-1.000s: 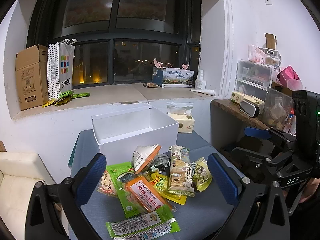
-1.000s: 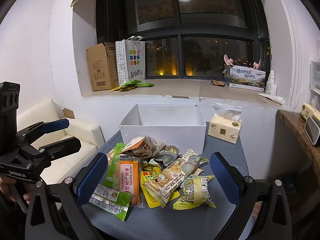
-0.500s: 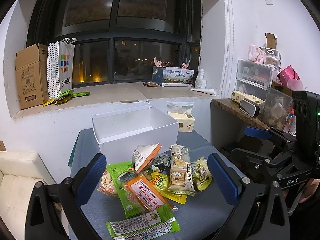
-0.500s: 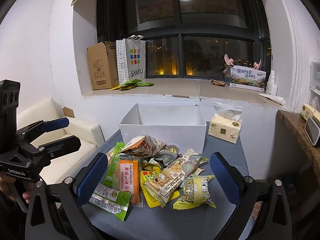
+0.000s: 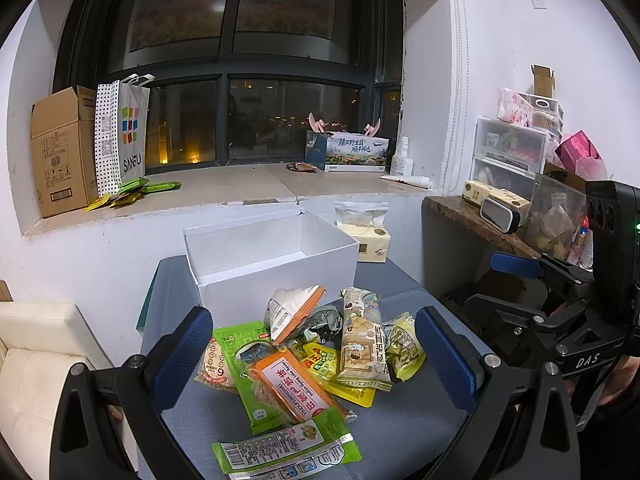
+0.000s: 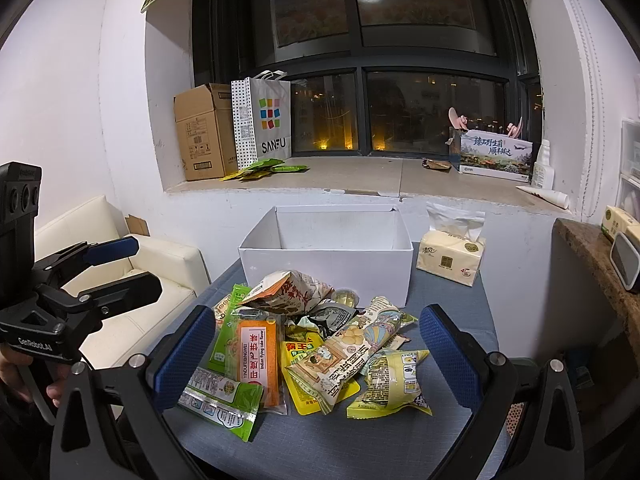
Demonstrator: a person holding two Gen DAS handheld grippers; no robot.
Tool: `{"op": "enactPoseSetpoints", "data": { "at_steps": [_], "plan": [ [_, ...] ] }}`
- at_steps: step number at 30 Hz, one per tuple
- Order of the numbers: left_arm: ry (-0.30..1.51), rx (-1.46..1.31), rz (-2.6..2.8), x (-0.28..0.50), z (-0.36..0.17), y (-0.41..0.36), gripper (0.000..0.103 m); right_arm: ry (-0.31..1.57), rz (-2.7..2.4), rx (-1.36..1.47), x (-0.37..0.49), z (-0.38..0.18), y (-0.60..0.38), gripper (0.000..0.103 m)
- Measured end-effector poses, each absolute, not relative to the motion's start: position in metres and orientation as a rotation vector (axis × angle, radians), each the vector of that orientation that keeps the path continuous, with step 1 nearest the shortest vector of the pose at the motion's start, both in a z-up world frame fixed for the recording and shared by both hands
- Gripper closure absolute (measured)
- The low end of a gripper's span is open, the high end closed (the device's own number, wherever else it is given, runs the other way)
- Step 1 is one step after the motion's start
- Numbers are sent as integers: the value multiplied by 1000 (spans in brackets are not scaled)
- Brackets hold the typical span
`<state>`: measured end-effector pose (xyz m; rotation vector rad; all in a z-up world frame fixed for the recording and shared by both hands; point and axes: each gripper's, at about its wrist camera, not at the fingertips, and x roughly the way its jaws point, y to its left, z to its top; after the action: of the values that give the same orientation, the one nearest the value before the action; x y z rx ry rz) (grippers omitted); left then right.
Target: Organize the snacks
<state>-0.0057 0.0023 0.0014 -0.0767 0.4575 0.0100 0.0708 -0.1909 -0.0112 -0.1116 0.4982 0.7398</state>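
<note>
A heap of snack packets [image 5: 312, 344] [image 6: 316, 344] lies on the blue-grey table [image 5: 420, 420] [image 6: 360, 448], among them an orange flat pack [image 5: 296, 388] [image 6: 256, 356], a green pack [image 5: 288, 450] [image 6: 220, 400] and a yellow-green pouch [image 6: 394, 380]. Behind the heap stands an open white box [image 5: 276, 272] [image 6: 328, 268] with nothing visible inside. My left gripper [image 5: 314, 354] hovers open above the near side of the heap. My right gripper [image 6: 318, 354] is open too, held above the packets. Each gripper shows in the other's view, the right gripper [image 5: 532, 280] and the left gripper [image 6: 116, 268].
A tissue pack [image 5: 368, 240] [image 6: 452, 256] sits right of the box. A cream sofa [image 6: 132, 280] stands left of the table, a cluttered side shelf [image 5: 500, 216] right. The window sill holds a cardboard box [image 6: 204, 132], a paper bag [image 6: 268, 120] and a printed carton [image 6: 496, 154].
</note>
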Motion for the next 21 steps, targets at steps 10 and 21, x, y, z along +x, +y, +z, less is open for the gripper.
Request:
{"op": "enactPoseSetpoints", "data": {
  "at_steps": [10,21],
  "plan": [
    [498,-91,-11,4,-11,12,0,499,738,-111,70,-11,-192,0],
    [695,-17,-49,100,-67,19,0,512,731,-108,73,-16,-192,0]
  ]
}}
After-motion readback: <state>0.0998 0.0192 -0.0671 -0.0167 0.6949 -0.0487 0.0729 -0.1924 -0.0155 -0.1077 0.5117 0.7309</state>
